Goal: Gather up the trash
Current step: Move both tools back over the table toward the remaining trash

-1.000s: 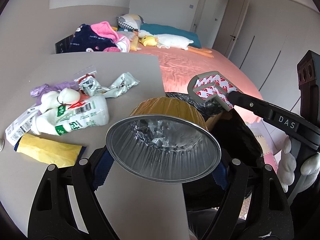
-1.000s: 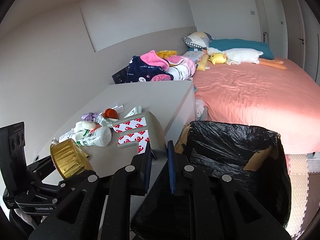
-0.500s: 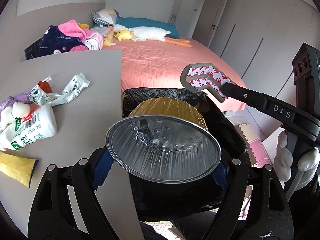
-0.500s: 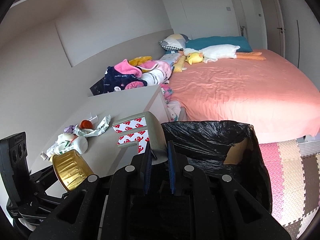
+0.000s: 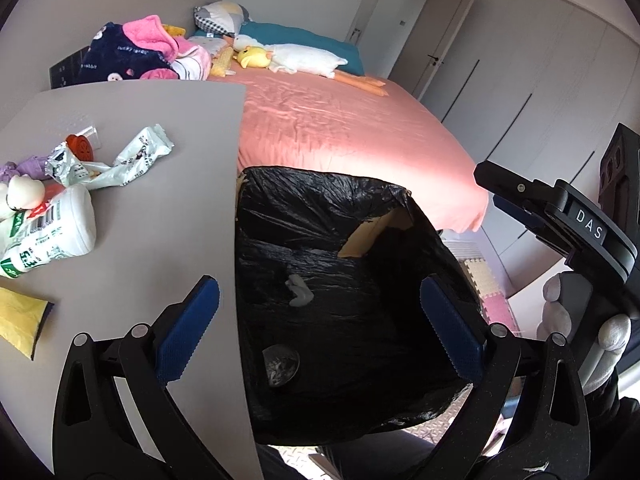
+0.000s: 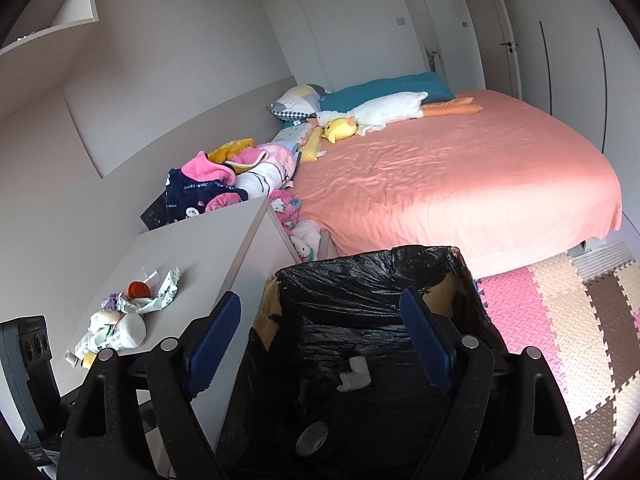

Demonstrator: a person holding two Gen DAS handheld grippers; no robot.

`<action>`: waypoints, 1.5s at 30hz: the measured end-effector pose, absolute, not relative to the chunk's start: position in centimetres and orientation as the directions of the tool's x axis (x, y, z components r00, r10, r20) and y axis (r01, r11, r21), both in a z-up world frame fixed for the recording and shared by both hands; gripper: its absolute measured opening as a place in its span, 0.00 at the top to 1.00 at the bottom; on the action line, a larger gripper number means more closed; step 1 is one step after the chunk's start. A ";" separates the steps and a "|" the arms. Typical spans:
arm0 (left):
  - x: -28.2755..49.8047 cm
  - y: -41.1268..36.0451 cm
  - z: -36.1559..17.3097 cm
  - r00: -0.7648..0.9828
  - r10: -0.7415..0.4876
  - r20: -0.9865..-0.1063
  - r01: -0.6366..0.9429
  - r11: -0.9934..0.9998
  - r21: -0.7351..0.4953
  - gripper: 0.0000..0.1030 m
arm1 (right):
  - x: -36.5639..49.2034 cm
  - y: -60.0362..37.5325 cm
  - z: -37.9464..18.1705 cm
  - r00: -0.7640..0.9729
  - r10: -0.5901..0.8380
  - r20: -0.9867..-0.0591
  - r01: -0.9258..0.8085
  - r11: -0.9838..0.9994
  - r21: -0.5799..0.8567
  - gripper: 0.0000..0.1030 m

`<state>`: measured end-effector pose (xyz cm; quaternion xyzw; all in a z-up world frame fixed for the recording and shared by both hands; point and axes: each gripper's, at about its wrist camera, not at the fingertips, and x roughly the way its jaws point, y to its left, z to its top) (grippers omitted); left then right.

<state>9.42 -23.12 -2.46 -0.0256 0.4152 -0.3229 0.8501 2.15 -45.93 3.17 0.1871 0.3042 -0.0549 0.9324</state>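
Observation:
A bin lined with a black bag point(image 5: 340, 264) point(image 6: 384, 280) stands beside the grey table. Inside it lie a foil cup point(image 5: 281, 365) point(image 6: 312, 438) and a grey corner piece point(image 5: 299, 290) point(image 6: 354, 374). My left gripper point(image 5: 318, 332) hangs over the bin, its jaws opening wide with nothing between them. My right gripper point(image 6: 320, 344) is also above the bin, jaws opening and empty. On the table remain a white bottle point(image 5: 48, 236) point(image 6: 124, 330), crumpled wrappers point(image 5: 120, 160) point(image 6: 160, 292), an orange cap point(image 5: 80, 148) and a yellow packet point(image 5: 20, 320).
The grey table point(image 5: 168, 200) edge runs along the bin's left side. A bed with a pink sheet point(image 6: 460, 176), plush toys and piled clothes lies behind. Foam mats point(image 6: 560, 320) cover the floor to the right. A gloved hand point(image 5: 580, 320) holds the right gripper.
Both grippers swung right from the table to over the bin. The left one let go of the foil cup and the right one let go of the corner piece; both lie in the bag.

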 end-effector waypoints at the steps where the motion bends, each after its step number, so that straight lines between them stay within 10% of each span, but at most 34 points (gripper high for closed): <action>1: 9.5 -22.9 -2.5 0.453 -0.564 -0.690 0.523 0.795 -0.307 0.06 | 2.3 -45.6 3.1 0.807 0.017 -0.590 0.210 0.926 0.315 0.20; 45: 10.3 -3.7 -1.5 0.733 -0.233 -0.639 0.112 0.968 -0.224 0.06 | 12.2 -29.9 1.1 0.688 0.355 -0.633 -0.159 0.925 0.345 0.19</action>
